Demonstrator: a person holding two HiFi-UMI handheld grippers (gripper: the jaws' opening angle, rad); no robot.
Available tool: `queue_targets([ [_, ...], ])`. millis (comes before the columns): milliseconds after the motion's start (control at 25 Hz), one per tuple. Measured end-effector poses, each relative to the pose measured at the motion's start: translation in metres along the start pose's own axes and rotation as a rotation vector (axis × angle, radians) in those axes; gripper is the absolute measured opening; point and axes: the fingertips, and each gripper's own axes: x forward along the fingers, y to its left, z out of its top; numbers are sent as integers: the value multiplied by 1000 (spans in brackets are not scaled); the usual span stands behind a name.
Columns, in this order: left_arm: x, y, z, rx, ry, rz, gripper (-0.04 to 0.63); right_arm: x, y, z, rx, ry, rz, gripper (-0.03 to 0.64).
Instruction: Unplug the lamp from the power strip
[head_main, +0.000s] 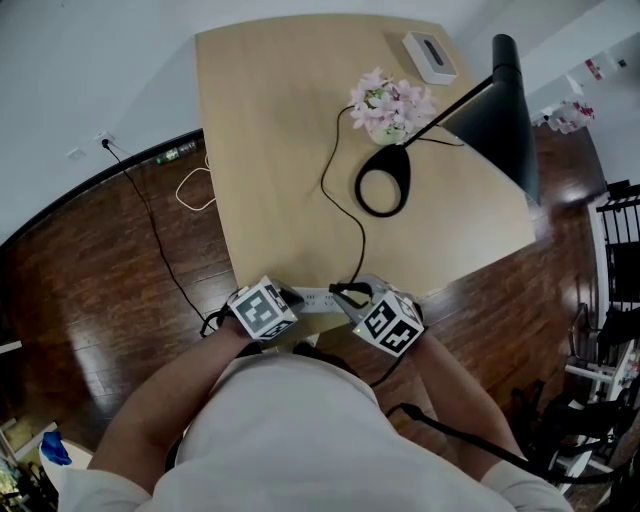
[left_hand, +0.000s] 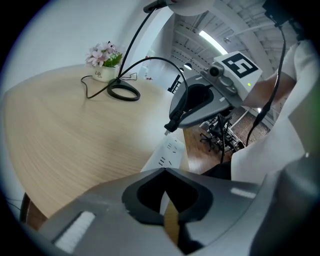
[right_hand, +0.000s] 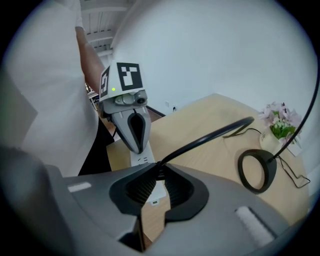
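**Plug lifted from strip; task near complete**

Low in the frame's centre, the right gripper (right_hand: 158, 172) was clenched on the lamp's plug (left_hand: 173, 121). A bare prong showed just above the power strip (left_hand: 170, 150). The left gripper (right_hand: 135, 145) clamped the strip's end. Judged unplugged, with only carrying the plug clear remaining.

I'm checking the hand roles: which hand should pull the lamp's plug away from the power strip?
Right. The right gripper is shut on the black plug; the left gripper rests its tip on the power strip, apparently steadying it.
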Motion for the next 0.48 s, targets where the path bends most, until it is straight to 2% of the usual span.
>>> queue_targets([
  [200, 1, 0, 0, -8, 6, -5, 2, 8, -26, -24, 49, 34, -37, 58],
  [480, 1, 1, 1, -23, -7, 7, 2, 22, -37, -37, 59, 29, -44, 58],
])
